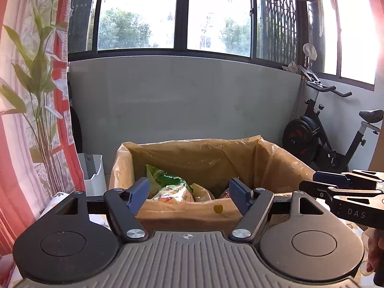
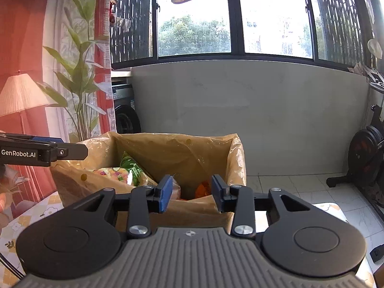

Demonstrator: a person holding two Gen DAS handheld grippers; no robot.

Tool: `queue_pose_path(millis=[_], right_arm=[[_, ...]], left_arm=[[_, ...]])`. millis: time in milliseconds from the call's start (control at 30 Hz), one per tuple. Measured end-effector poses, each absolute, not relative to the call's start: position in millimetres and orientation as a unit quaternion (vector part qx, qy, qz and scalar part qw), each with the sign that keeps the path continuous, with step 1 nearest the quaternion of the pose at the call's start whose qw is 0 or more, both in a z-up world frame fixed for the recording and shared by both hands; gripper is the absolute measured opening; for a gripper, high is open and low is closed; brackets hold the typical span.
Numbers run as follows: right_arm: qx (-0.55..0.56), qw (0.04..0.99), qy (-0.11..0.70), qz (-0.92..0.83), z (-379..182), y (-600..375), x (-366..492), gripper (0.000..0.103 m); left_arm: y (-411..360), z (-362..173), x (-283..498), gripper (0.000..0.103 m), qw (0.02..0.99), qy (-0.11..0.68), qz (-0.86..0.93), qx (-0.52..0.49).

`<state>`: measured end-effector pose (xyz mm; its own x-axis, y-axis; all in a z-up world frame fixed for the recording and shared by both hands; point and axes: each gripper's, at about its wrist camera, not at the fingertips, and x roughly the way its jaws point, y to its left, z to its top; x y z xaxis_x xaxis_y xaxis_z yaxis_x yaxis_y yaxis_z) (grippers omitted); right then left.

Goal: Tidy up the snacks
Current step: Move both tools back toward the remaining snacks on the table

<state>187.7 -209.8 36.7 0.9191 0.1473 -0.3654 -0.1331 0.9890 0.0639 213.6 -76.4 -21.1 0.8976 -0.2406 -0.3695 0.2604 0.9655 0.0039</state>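
A cardboard box (image 1: 182, 216) lined with a thin amber plastic bag (image 1: 216, 158) stands on a table with a flower-patterned cloth (image 2: 48, 206), its far wall toward the grey wall under the windows. The liner is draped over the rim, likely so that the whole load can be lifted out or kept clean.

Inside, the snacks lie loosely piled on the box floor. A green packet (image 1: 165, 176) leans up near the left wall, and a pale bag printed in pink and yellow (image 1: 174, 193) lies against the near wall below it. A smaller yellowish packet (image 1: 202, 193) sits just beside that, and something orange (image 2: 202, 188) shows low toward the right wall. None is stacked in order, so the sorting looks unfinished.

Both grippers hover side by side at the near rim, pointing slightly down into the box, which suits dropping things in or reaching for them. The left gripper (image 1: 189, 195) stands with its jaws wide and nothing between the blue pads. The right gripper (image 2: 193, 193) stands with a narrower gap, also empty; no pad touches a packet or the cardboard.
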Motion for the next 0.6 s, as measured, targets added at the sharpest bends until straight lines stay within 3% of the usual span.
queue_pose_path(millis=[600], right_arm=[[0.046,0.97,0.222,0.083,-10,-201,140,0.042]], left_arm=[[-34,-78,146,0.076,0.971,0.221,-0.095,0.01]])
